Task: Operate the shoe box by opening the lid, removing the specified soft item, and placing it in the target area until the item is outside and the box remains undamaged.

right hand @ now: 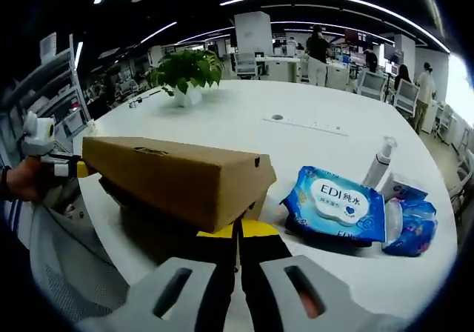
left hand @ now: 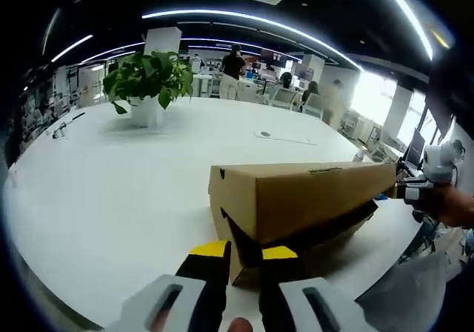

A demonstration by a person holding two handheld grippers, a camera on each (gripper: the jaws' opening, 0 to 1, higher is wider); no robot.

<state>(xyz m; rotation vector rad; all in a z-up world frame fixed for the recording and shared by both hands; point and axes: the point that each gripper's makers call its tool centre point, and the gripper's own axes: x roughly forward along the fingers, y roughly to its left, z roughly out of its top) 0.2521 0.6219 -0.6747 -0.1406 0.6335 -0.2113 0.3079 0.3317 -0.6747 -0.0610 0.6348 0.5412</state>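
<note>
- Left gripper [left hand: 243,256] grips one end of the cardboard shoe box [left hand: 311,198], its jaws clamped on the lid flap there; the lid is lifted partway, with a dark gap beneath it.
- Right gripper [right hand: 238,232] is clamped on the opposite end of the box lid.
- Box sits near the edge of the white table [left hand: 133,191].
- Beside it lie a blue wipes pack [right hand: 337,202], a white spray bottle [right hand: 379,161] and smaller blue packets [right hand: 411,224].
- A potted plant [left hand: 148,84] stands by the table's far edge.

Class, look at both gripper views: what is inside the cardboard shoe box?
The shoe box has its lid lifted slightly, showing a dark gap beneath. Its contents stay hidden by the lid and shadow.
</note>
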